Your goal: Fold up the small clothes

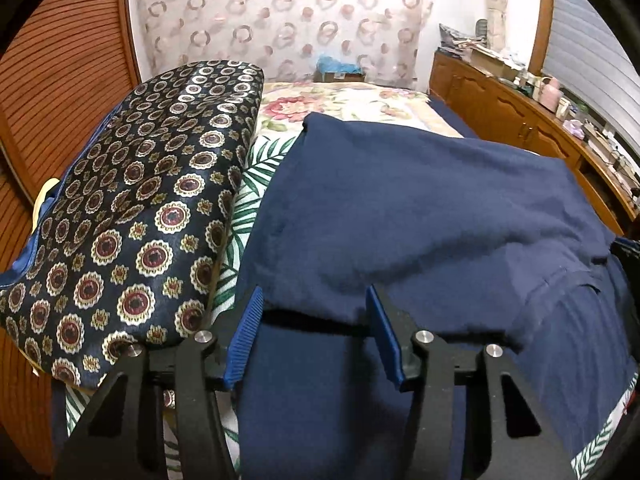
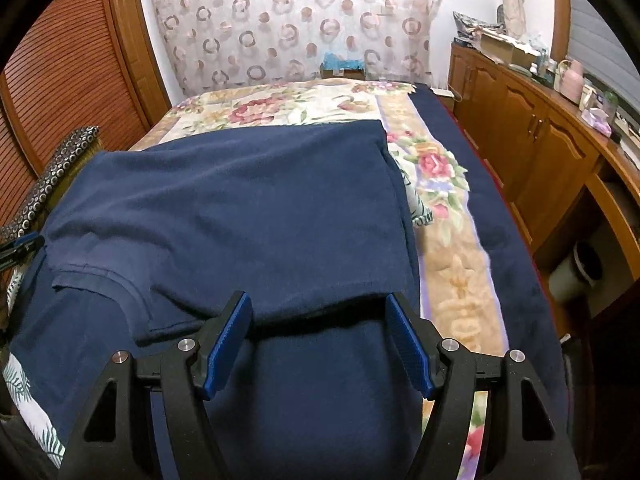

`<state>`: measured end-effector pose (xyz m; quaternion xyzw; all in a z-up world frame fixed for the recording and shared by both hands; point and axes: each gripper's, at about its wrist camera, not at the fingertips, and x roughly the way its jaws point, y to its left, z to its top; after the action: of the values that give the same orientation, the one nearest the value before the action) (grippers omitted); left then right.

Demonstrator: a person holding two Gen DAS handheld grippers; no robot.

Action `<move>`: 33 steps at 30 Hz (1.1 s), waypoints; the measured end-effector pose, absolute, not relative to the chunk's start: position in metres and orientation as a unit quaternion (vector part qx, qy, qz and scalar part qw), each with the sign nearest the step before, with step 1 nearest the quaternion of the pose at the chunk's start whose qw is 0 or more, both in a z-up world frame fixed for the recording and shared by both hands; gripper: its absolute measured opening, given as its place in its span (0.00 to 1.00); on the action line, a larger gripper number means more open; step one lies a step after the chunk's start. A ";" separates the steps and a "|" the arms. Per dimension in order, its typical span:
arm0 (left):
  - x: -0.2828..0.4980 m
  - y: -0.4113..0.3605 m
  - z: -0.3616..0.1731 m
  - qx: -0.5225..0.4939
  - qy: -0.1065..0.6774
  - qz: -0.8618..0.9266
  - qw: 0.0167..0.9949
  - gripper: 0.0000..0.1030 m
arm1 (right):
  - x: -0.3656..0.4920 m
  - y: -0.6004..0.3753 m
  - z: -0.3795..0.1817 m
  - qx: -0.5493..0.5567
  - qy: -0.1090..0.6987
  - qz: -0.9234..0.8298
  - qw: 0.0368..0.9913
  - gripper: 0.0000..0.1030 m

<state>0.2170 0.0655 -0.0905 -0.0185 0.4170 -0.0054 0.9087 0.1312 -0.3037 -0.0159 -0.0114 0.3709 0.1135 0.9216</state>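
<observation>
Folding looks partway done: soft navy-blue cotton T-shirt (image 2: 240,208), beside the medallion-patterned pillow (image 1: 132,216), lies doubled over, while left gripper (image 1: 316,334) and right gripper (image 2: 320,340) gape around its near edge.

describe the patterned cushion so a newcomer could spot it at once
Start at the bed with the floral blanket. Along its side nearest the slatted wooden wardrobe doors lies a glossy dark cushion, just beside the plain navy knit garment. Only the cushion carries rows of cream-and-maroon round medallions.
</observation>
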 end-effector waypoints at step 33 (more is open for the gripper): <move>0.196 0.072 -0.058 -0.017 0.356 -0.038 0.934 0.06 | 0.117 -0.313 0.011 -0.005 0.309 0.128 0.942 0.03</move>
<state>0.1956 0.0722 -0.0582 -0.0174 0.3559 -0.0384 0.9336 0.1170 -0.3131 0.0113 -0.0053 0.3090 0.1280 0.9424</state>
